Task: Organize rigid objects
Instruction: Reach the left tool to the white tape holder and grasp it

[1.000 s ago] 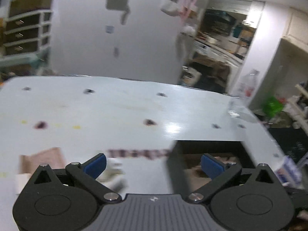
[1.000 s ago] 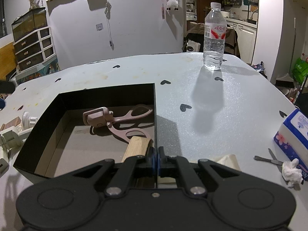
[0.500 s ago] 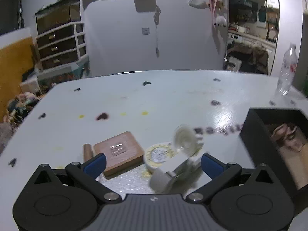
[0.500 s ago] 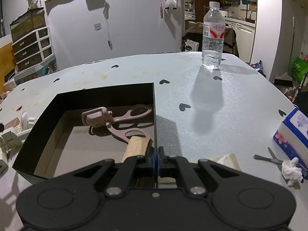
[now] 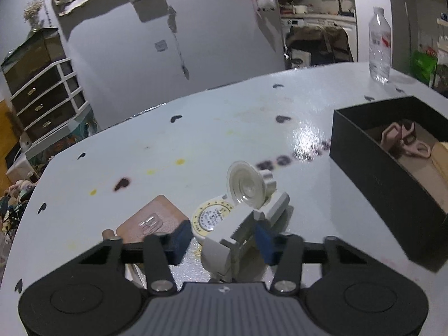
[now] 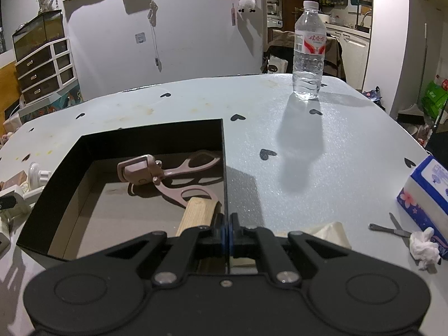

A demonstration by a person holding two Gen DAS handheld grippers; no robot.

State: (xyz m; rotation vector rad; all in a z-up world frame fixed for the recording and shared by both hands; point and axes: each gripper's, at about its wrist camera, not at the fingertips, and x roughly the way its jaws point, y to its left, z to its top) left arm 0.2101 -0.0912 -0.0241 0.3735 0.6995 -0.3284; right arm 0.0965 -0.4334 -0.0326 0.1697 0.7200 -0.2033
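A white suction-cup holder [image 5: 246,193] lies on the pale table, its body between the blue pads of my left gripper [image 5: 221,238]. The jaws are closing; the right pad is against the holder, while a gap still shows at the left pad. Just beyond lie a round yellow-rimmed disc [image 5: 212,215] and a square wooden block [image 5: 151,221]. My right gripper [image 6: 227,229] is shut on the right wall of the black box [image 6: 148,131], which holds a pinkish-brown scissor-like tool [image 6: 168,170] and a light wooden piece [image 6: 196,215]. The same box [image 5: 378,173] sits right of the holder.
A water bottle [image 6: 308,53] stands at the table's far right. A blue tissue pack [image 6: 425,193], a small metal tool [image 6: 389,228] and a crumpled tissue [image 6: 422,246] lie near the right edge. Drawers [image 6: 42,75] stand beyond the table's left side.
The left gripper swung left from the box, came down over the white holder and narrowed its jaws around it. The right gripper kept still on the box wall.
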